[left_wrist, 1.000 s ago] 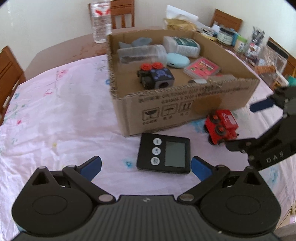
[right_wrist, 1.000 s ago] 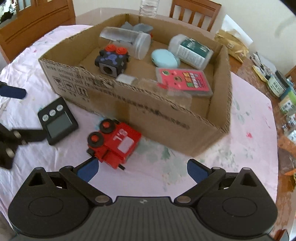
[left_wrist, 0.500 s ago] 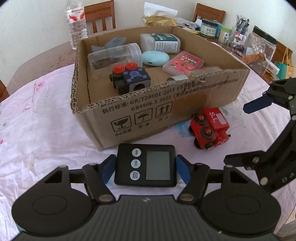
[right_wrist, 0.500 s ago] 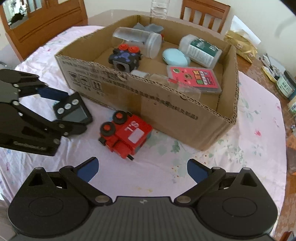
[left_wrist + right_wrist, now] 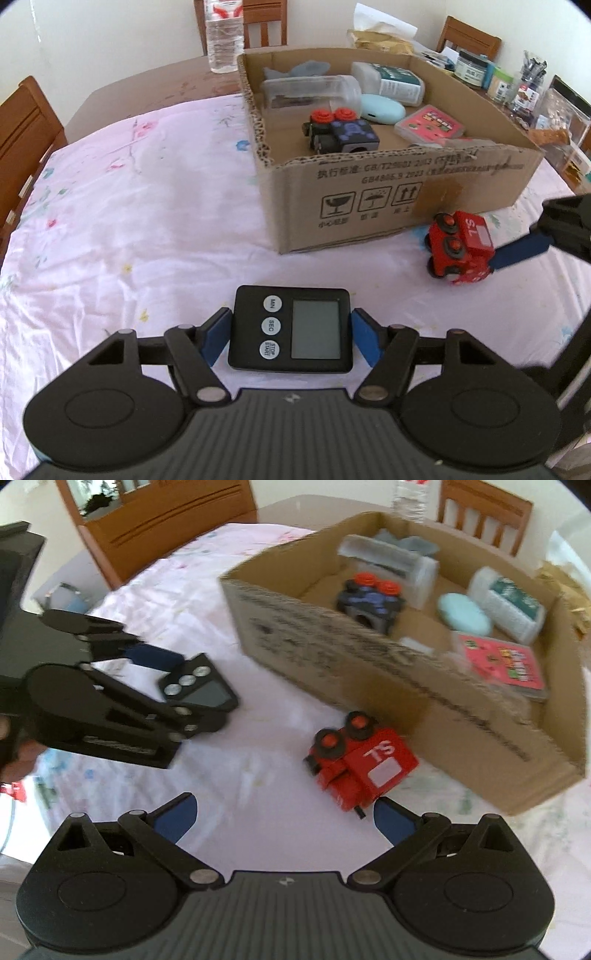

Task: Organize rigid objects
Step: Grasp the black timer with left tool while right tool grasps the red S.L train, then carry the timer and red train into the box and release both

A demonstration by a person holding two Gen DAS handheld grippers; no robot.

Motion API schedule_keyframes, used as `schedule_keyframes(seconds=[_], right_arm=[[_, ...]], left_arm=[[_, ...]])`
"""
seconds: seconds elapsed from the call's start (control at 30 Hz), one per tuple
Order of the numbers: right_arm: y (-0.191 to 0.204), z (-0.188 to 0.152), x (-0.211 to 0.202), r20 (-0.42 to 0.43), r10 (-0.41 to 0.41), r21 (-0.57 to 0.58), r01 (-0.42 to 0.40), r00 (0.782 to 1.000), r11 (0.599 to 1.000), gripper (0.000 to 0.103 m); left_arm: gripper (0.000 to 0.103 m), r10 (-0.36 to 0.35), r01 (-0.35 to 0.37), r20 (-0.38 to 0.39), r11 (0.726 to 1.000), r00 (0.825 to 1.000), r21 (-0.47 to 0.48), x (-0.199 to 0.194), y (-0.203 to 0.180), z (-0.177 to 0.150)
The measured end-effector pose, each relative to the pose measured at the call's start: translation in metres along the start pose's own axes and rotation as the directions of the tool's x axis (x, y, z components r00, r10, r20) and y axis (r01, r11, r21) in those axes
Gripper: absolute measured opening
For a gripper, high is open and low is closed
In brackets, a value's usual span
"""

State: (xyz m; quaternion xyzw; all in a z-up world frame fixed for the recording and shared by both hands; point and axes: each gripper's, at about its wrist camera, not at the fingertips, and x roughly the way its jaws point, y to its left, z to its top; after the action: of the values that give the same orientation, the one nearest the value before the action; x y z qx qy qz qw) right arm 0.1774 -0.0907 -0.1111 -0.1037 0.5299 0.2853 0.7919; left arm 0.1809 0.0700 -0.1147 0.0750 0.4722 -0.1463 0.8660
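A black digital timer (image 5: 290,330) sits between the blue pads of my left gripper (image 5: 291,341), which is shut on it just above the pink tablecloth; it also shows in the right wrist view (image 5: 197,690). A red toy train (image 5: 360,766) lies on the cloth in front of the cardboard box (image 5: 406,679). My right gripper (image 5: 282,818) is open, its right pad close beside the train. In the left wrist view the train (image 5: 460,249) has a blue fingertip (image 5: 521,251) touching its right side.
The cardboard box (image 5: 369,184) holds a dark toy block with red knobs (image 5: 340,131), a clear jar, a white bottle, a blue oval case and a pink card pack. A water bottle (image 5: 223,35), wooden chairs and jars stand around the table's far edge.
My left gripper moved in over the timer and closed its pads on it. My right gripper moved forward and left until its right pad reached the red train.
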Motion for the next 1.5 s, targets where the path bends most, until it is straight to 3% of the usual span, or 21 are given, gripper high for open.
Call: schedule_keyframes(seconds=[0.07,0.43,0.87,1.07,1.33,1.5], right_arm=[[0.007,0.001,0.000,-0.003,0.014,-0.019,-0.014,1.000,1.000,0.103],[-0.019,-0.006,0.001,0.031,-0.166,-0.042,0.168,0.986,0.985,0.103],[-0.013,0.006,0.023,0.076,-0.089,-0.123,0.098,0.993,0.988,0.101],[-0.001,0.003,0.018,0.052,-0.052,-0.187,0.060,0.997,0.981,0.089],[-0.013,0.011,0.012,0.085,-0.108,-0.124,0.118,0.991,0.985,0.063],[-0.013,0.008,0.009,0.092,-0.129,-0.109,0.139,0.987,0.984,0.057]], left_arm=[[0.069,0.001,-0.001,0.002,1.000,1.000,-0.001,0.000,0.000,-0.001],[0.069,0.004,-0.004,0.004,1.000,1.000,-0.003,-0.001,0.000,-0.001],[0.070,0.004,-0.004,0.003,1.000,1.000,-0.002,0.001,-0.001,0.000],[0.070,0.007,-0.007,0.002,1.000,1.000,-0.008,0.000,-0.001,-0.001],[0.075,0.012,-0.012,-0.003,1.000,1.000,-0.002,-0.001,-0.001,-0.003],[0.077,0.008,-0.008,-0.002,1.000,1.000,0.006,0.000,-0.001,-0.002]])
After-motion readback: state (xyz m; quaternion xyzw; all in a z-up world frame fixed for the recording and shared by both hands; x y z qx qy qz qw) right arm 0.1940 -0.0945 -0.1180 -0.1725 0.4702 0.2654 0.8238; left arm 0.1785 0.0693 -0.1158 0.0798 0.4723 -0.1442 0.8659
